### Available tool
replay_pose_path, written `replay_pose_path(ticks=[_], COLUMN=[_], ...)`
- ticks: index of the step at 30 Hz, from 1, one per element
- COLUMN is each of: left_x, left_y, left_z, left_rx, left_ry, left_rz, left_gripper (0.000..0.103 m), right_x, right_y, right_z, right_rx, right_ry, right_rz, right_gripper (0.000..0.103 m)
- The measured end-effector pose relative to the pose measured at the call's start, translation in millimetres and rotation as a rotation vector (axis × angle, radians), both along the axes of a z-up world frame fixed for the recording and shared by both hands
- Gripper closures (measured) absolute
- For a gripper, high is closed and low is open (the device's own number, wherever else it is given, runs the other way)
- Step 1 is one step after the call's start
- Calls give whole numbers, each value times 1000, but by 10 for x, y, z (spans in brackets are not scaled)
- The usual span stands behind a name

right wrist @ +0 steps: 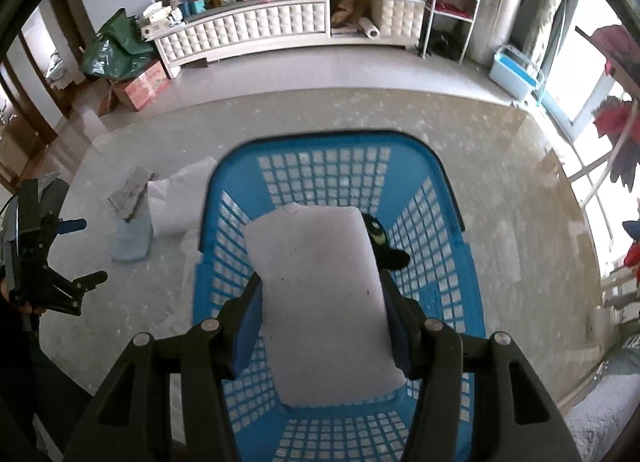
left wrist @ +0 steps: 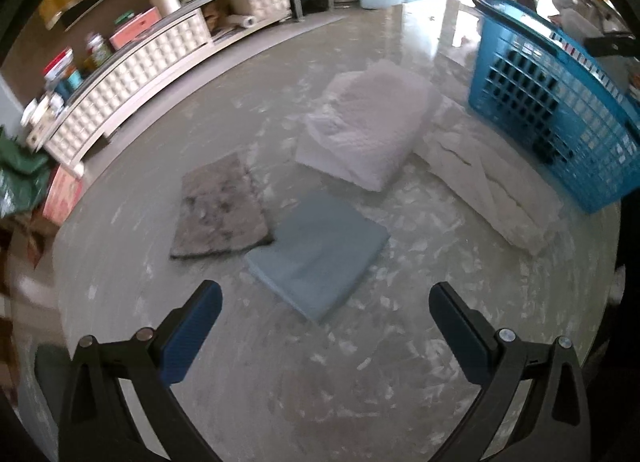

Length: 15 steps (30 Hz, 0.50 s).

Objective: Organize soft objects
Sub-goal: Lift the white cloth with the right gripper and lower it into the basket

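The right gripper (right wrist: 322, 322) is hanging over the blue basket (right wrist: 436, 165), its jaws clamped on the two side edges of a white pad (right wrist: 320, 290), which is sitting above the basket's open top. Inside the basket, just beside the pad's far right corner, a small black thing (right wrist: 386, 248) is showing; what it is cannot be told.

The left gripper (left wrist: 325, 314) is pointing down at the table (left wrist: 280, 382) with its jaws wide apart and nothing between them. It is hovering on the side of the basket (left wrist: 560, 121) where the other soft things are lying.

Nearest the basket, touching or almost touching its base, a flat white pad (left wrist: 492, 181) is lying along the wall. Next to that, a puffy white pillow (left wrist: 368, 121) is resting on the table. Farther from the basket, a folded light blue cloth (left wrist: 320, 254) is lying flat, closest to the left gripper's fingertips. A grey mat (left wrist: 220, 205) is lying farthest from the basket, its corner meeting the blue cloth's edge.

Past the table on the far side from the basket, a low white cabinet (left wrist: 132, 73) is standing against the wall, cluttered with boxes and bottles.
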<state>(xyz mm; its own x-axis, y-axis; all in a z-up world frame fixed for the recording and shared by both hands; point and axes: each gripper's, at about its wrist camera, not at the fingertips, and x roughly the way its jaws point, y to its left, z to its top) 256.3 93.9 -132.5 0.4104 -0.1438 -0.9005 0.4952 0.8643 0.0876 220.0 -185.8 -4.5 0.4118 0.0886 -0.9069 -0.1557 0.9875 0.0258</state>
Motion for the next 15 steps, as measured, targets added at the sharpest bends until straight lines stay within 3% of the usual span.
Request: replay_pose_path(ticks=[5, 10, 15], left_x=[68, 144, 197], left_y=[-109, -154, -136], left_z=[-152, -365, -415], left_rx=[25, 71, 55], left_ry=[27, 61, 50], left_rz=[-84, -122, -137], left_gripper=[0, 19, 23], right_x=[43, 39, 32], right_y=[-54, -108, -168], right_z=[-52, -82, -82], right_rx=[2, 0, 4], right_ry=[36, 58, 65], right_rz=[-22, -39, -52], right_gripper=[51, 51, 50])
